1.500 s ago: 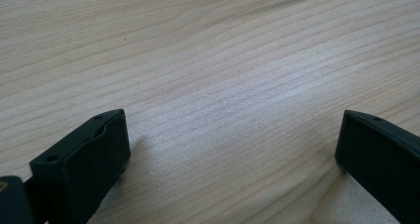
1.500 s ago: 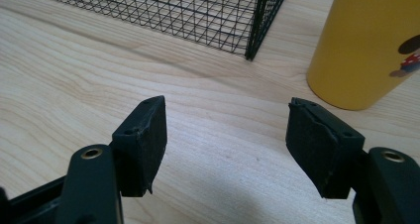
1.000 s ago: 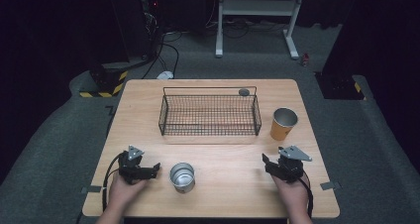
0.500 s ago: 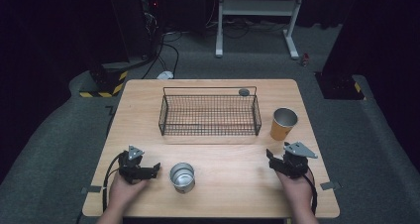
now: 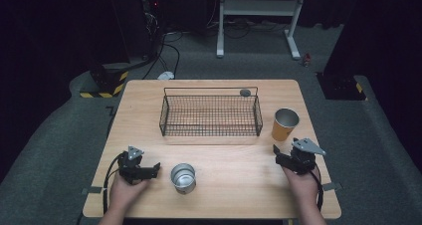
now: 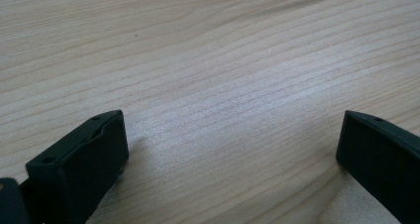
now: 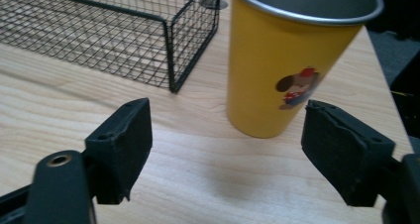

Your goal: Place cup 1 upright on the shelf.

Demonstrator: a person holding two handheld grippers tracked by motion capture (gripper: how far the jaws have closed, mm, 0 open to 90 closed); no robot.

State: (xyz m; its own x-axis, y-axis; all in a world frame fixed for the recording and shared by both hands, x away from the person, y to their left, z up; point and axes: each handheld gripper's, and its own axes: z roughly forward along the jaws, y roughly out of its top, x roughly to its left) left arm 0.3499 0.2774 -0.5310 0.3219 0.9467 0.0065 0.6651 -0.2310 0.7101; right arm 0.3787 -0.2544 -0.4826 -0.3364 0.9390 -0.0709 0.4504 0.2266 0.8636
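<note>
High view looked down over the light wooden table; right gripper view, close, shared the yellow metal-rimmed cup standing on it.

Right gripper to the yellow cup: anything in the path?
Nothing visible. The right gripper has just been opening its jaws, with nothing between them, and bare table lies between it and the yellow cup straight ahead. The wire basket stands off to the cup's left, clear of the approach.

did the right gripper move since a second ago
Yes. The right gripper has edged toward the yellow cup, its jaws opening with nothing between them.
</note>
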